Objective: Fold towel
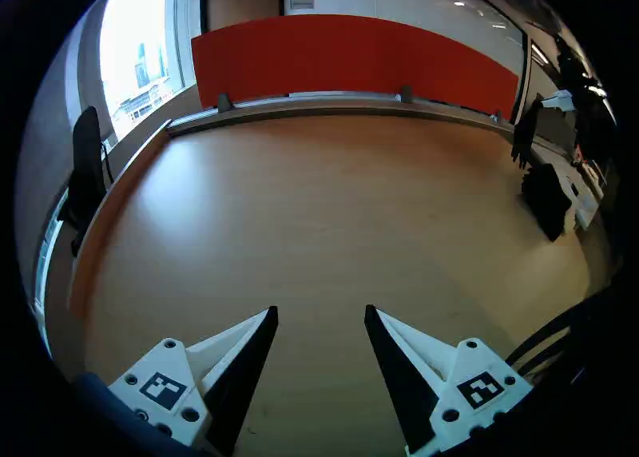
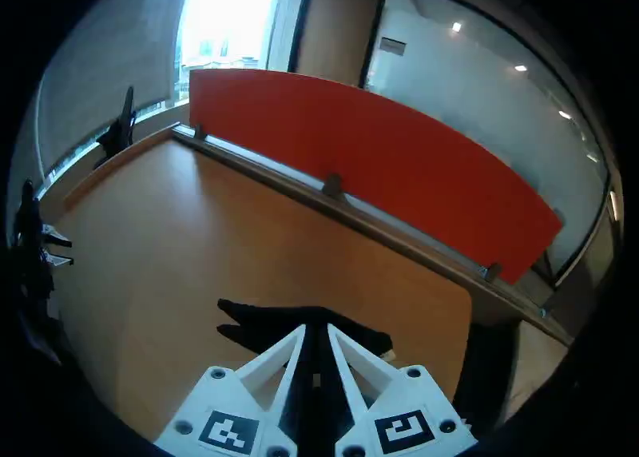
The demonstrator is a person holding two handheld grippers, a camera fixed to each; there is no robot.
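Hovering over the bare tabletop [image 1: 319, 201], the left gripper [image 1: 320, 309] has its fingers spread wide with nothing between them, probably kept free to take a second corner. Farther right, the dark towel [image 2: 263, 317] lies crumpled near a tabletop edge. The right gripper [image 2: 316, 327] has its fingers drawn nearly together, apparently pinching the cloth to lift and spread it.

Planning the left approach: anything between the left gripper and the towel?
Nothing visible. The left gripper, jaws open, hovers over the bare table. The towel lies far to its right, with only wood between them. The right gripper appears to have its jaws closed on the towel.
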